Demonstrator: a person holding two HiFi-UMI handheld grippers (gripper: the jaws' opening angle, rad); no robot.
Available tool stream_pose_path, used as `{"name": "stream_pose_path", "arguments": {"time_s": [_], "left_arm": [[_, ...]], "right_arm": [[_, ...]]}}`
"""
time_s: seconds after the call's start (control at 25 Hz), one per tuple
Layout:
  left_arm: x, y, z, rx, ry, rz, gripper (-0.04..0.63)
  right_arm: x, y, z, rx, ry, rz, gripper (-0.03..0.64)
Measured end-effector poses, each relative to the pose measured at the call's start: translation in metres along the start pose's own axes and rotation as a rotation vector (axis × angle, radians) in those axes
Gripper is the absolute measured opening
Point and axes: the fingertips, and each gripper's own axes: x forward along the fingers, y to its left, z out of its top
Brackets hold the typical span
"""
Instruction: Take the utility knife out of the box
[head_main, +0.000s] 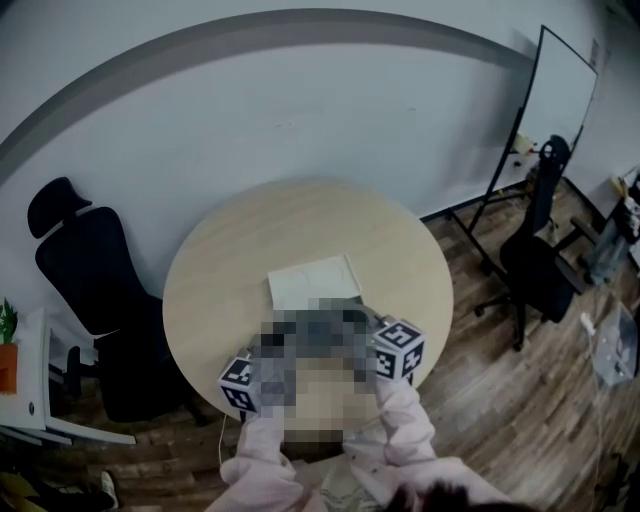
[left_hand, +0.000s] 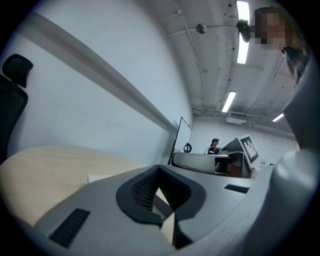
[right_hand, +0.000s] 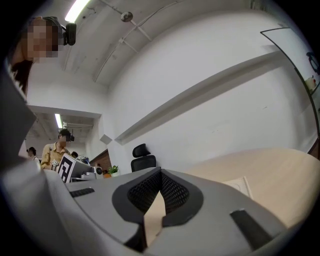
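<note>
Pale wood round table (head_main: 215, 300) bears a flat white rectangular box (head_main: 313, 282), apparently card, with its lid down. Utility knife: not visible in any view; judged to be inside the box. Task judged not yet begun.

Left gripper (left_hand: 159, 175): grey body, dark ribbed pads meeting at the tips, nothing between them. It sits on the near side of the box, to its left and apart from it, pointing roughly level across the tabletop.

Right gripper (right_hand: 160, 175): same condition, pads closed together and holding nothing. Near side of the box, to its right, also apart from it.

In the head view a mosaic patch hides both sets of jaw tips. Only the marker cubes and pink sleeves show there.

Step in hand (judgement): approach the box and open it.
- Part both sets of jaws before reaching the box; closed tips would only shove it.
- The box looks light and the wood smooth, so one gripper should steady the box while the other works the lid.
- Which edge of the box opens cannot be told from here; check before committing.
- Raise the lid slowly so the box does not tip.
- Take the knife across its handle, not at the blade end.

Black office chair (head_main: 85, 270): well left of the box, off the table, no obstruction.
</note>
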Motion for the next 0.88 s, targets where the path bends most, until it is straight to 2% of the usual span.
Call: {"name": "stream_pose_path", "arguments": {"time_s": [0.36,0.88], "left_arm": [[0.012,0.015,-0.012,-0.053,-0.009,0.111,0.005],[0.014,0.038,-0.030,-0.111,0.036,0.180,0.005]], "right_arm": [[0.010,-0.018,-0.012,-0.010,0.098,0.086,-0.005],[0.037,-0.038,-0.038,0.000,0.236,0.155,-0.003]]}}
